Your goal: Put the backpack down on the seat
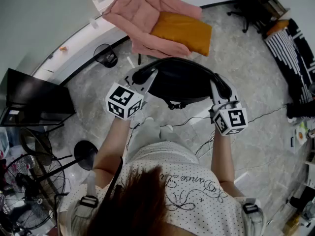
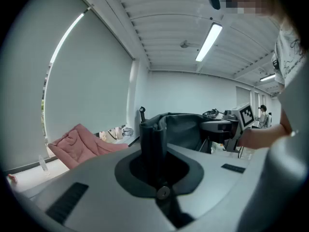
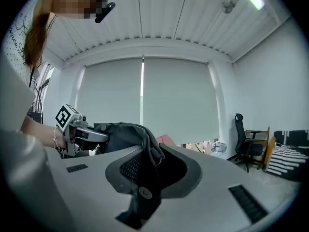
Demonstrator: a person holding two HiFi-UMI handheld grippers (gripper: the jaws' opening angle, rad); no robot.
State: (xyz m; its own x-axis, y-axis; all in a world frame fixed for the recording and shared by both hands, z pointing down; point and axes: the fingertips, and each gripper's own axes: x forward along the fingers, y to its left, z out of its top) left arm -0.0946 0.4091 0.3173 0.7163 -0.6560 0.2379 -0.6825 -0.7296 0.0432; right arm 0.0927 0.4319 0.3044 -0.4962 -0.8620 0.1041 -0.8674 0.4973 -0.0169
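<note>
Backpack (image 1: 179,80), black, hangs in the air in front of the person, stretched between the two grippers above the grey marbled floor (image 1: 256,73). The left gripper (image 1: 145,80) holds it at its nine o'clock end: in the left gripper view a fold of black fabric stands upright between the jaws, which are clamped tight on it. The right gripper (image 1: 217,88) holds the three o'clock end: in the right gripper view a dark mesh strap and fabric fill the gap between the jaws, which are pressed onto it and stand a little further apart than the left pair. Each gripper shows in the other's view, with the bag slung between them. The pink seat (image 1: 142,16) lies beyond the bag at twelve o'clock, against the wall, with an orange cushion (image 1: 183,31) lying on its right part. The bag is not resting on the seat. Whether its far edge touches the seat's near edge cannot be told. A black wire wastebasket (image 1: 106,55) stands on the floor at ten o'clock from the bag, just beside the seat. A dark monitor (image 1: 34,100) sits at nine o'clock, a fan (image 1: 24,191) at seven o'clock, and a black office chair (image 1: 248,6) at one o'clock, well apart from the bag.
</note>
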